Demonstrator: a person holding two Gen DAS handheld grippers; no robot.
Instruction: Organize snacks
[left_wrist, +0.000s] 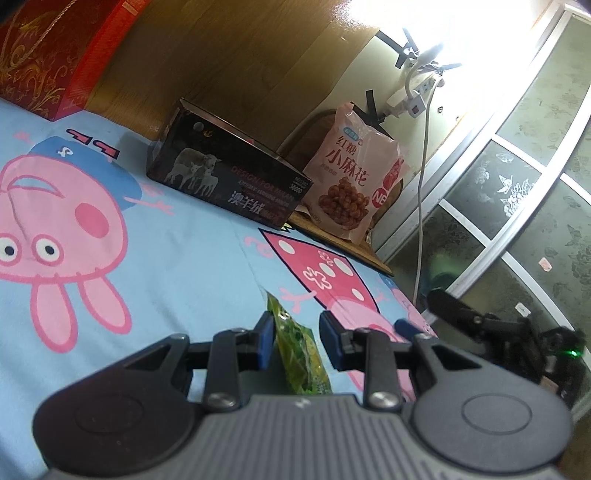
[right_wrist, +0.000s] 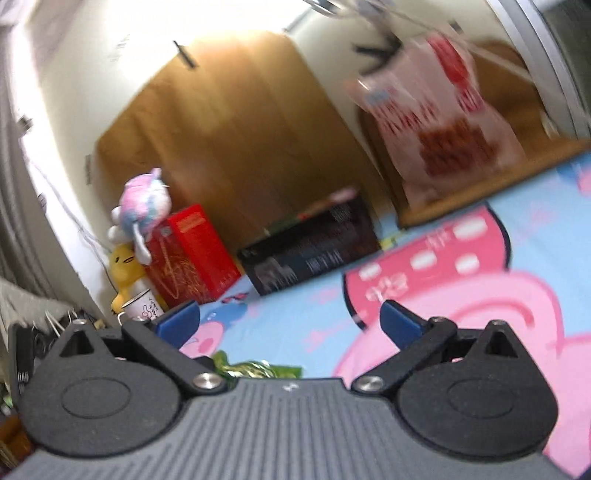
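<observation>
A green snack packet (left_wrist: 297, 354) stands on edge between the blue pads of my left gripper (left_wrist: 299, 339), which is shut on it just above the blue cartoon bedsheet (left_wrist: 184, 258). My right gripper (right_wrist: 290, 325) is wide open with nothing between its fingers. The green packet (right_wrist: 258, 369) shows just under its body. In the left wrist view the right gripper (left_wrist: 424, 314) sits close on the right. A pink snack bag (left_wrist: 351, 177) (right_wrist: 436, 129) stands upright on a wooden surface beyond the bed's edge.
A black box with sheep on it (left_wrist: 229, 173) (right_wrist: 314, 247) lies on the sheet against the wooden headboard (left_wrist: 240, 62). A red gift box (left_wrist: 44, 55) (right_wrist: 192, 254) stands farther along. Plush toys (right_wrist: 144, 206) and a mug (right_wrist: 142, 308) sit beside it. A cable (left_wrist: 421, 206) hangs by the glass door (left_wrist: 517, 184).
</observation>
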